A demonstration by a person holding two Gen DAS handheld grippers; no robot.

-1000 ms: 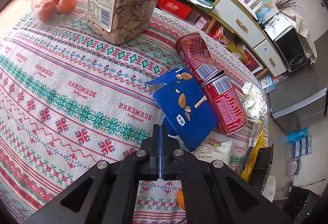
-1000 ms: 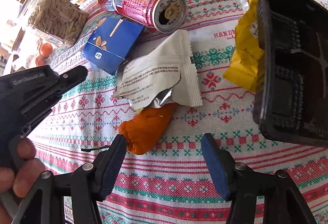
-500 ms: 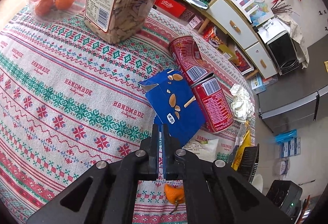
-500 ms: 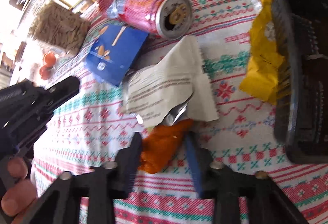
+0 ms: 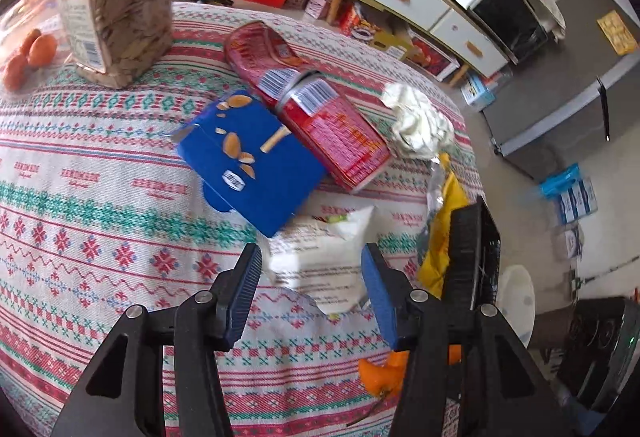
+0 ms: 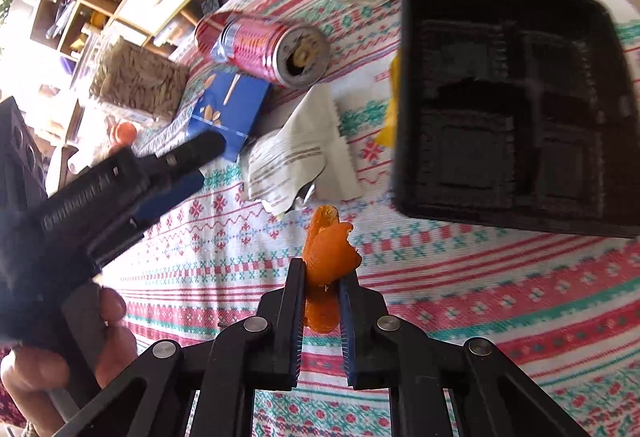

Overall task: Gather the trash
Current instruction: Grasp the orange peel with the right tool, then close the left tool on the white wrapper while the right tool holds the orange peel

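The patterned table [image 6: 500, 317] is messy. The right gripper [image 6: 322, 291] pinches the orange peel [image 6: 330, 249]; hold it tight. The left gripper [image 5: 310, 285] is opening over the white wrapper [image 5: 320, 257], touching nothing.

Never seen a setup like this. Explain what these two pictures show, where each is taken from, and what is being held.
A person holds a two-finger gripper in each hand; each carries a camera looking along its fingers. The left view shows the left gripper, jaws opening, nothing gripped, above a white wrapper. The right view shows the right gripper shut on an orange peel. On the patterned tablecloth lie a red can, blue box, crumpled tissue, yellow wrapper and black tray.
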